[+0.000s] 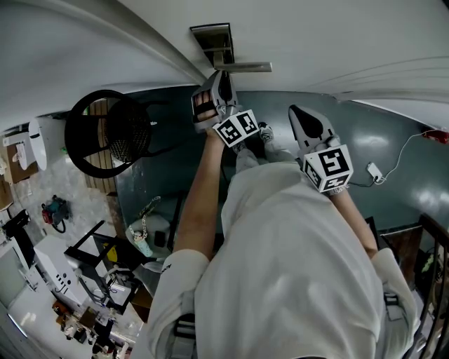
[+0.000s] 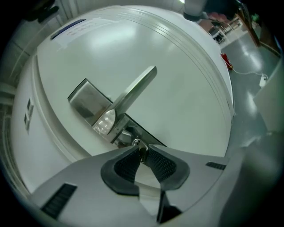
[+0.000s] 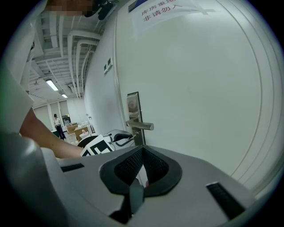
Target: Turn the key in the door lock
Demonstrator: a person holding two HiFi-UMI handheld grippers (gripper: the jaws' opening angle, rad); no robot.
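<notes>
A small metal key (image 2: 141, 150) sticks out of the lock just below the silver lever handle (image 2: 133, 93) on the long lock plate (image 2: 86, 102) of the white door (image 2: 186, 88). My left gripper (image 2: 140, 153) is rolled to one side and shut on the key's head, its ribbed pads pinching it. In the head view the left gripper (image 1: 222, 78) is pressed up to the door under the handle (image 1: 247, 67). My right gripper (image 3: 142, 150) hangs back from the door, to the right, jaws together and holding nothing; it looks across at the handle (image 3: 140, 125) and the left gripper (image 3: 119, 136).
A paper notice (image 3: 162, 9) is stuck high on the door. A round black chair (image 1: 109, 133) stands on the floor to the left, with cluttered benches (image 1: 77, 280) behind. A cable and socket (image 1: 375, 172) lie on the grey floor at right.
</notes>
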